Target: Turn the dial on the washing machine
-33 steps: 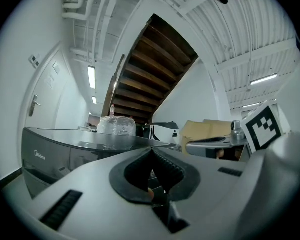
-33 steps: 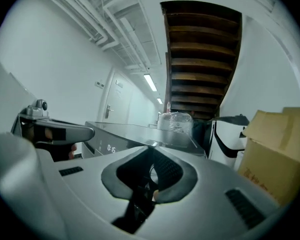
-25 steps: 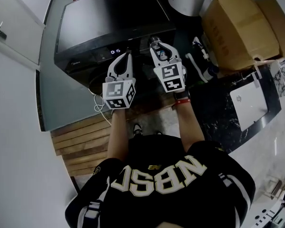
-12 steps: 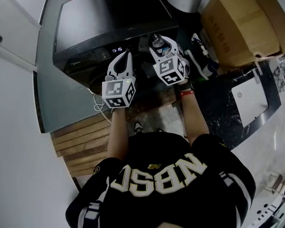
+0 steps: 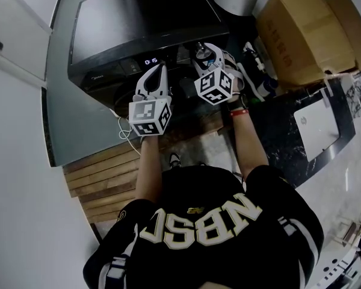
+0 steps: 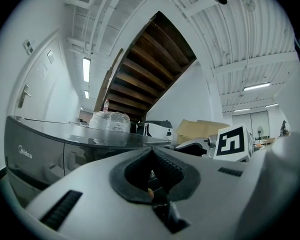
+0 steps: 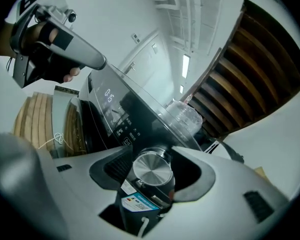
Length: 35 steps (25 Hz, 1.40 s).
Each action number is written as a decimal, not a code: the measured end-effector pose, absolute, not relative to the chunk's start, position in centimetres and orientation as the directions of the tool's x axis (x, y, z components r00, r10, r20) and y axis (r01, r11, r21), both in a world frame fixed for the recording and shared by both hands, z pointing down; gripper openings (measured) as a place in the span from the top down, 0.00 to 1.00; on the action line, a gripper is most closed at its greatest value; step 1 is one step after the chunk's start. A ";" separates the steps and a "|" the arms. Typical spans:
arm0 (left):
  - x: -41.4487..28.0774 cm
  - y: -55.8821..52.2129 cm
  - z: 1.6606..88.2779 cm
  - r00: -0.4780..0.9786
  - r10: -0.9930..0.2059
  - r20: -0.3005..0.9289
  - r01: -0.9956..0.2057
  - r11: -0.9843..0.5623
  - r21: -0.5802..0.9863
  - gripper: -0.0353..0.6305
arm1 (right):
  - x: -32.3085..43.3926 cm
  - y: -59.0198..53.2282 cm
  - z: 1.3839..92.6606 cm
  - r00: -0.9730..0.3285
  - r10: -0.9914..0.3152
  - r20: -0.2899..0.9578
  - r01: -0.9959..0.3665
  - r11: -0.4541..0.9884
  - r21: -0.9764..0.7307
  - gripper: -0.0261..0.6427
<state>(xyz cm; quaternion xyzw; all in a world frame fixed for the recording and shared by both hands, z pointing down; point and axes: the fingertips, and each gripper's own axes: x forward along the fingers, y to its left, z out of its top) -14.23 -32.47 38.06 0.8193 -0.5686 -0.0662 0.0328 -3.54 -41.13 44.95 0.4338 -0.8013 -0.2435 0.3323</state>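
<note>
Fingers of the right gripper flank the dial on the washer in the head view, with the left gripper beside. Left gripper view: jaws pressed together, empty. Right gripper view: jaws, just opened, stand loose around the smooth metal dial, probably rigid and slippery; pinch its rim squarely.

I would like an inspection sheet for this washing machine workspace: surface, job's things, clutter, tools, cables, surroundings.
Surface: glossy black washing machine lid, one clear plastic container on it.
Job's things: round silver metal dial on the dark control panel; lit digital display.
Clutter: brown cardboard boxes; flat white device on the dark counter.
Grippers: right tool open, jaws have just been opening, dial between them, pads seemingly off it; left tool shut, empty.
Cables: thin white cable beside the pale wooden slats.
Surroundings: brown wooden staircase underside, white wall.
</note>
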 end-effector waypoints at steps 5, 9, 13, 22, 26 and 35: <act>-14.3 -32.6 38.2 0.341 -0.937 -0.072 -0.928 -0.347 0.133 0.93 | -3.6 -41.4 45.4 -0.384 -0.864 0.325 -0.506 0.492 0.709 0.59; -14.3 -32.7 38.3 0.339 -0.938 -0.071 -0.928 -0.346 0.138 0.93 | -3.4 -41.7 45.8 -0.353 -0.878 0.323 -0.471 0.465 0.750 0.59; -14.7 -32.7 38.3 0.332 -0.940 -0.075 -0.930 -0.340 0.141 0.93 | -3.5 -41.8 45.7 -0.352 -0.879 0.322 -0.470 0.463 0.751 0.59; -14.6 -32.8 38.5 0.325 -0.943 -0.075 -0.932 -0.333 0.147 0.93 | -3.3 -41.9 45.7 -0.363 -0.876 0.319 -0.509 0.472 0.719 0.59; -14.6 -33.0 38.5 0.322 -0.944 -0.074 -0.933 -0.330 0.146 0.93 | -3.2 -42.0 45.5 -0.374 -0.871 0.319 -0.555 0.486 0.676 0.59; -14.2 -33.0 38.7 0.328 -0.942 -0.068 -0.931 -0.334 0.144 0.93 | -2.5 -42.3 44.9 -0.433 -0.854 0.290 -0.733 0.520 0.438 0.59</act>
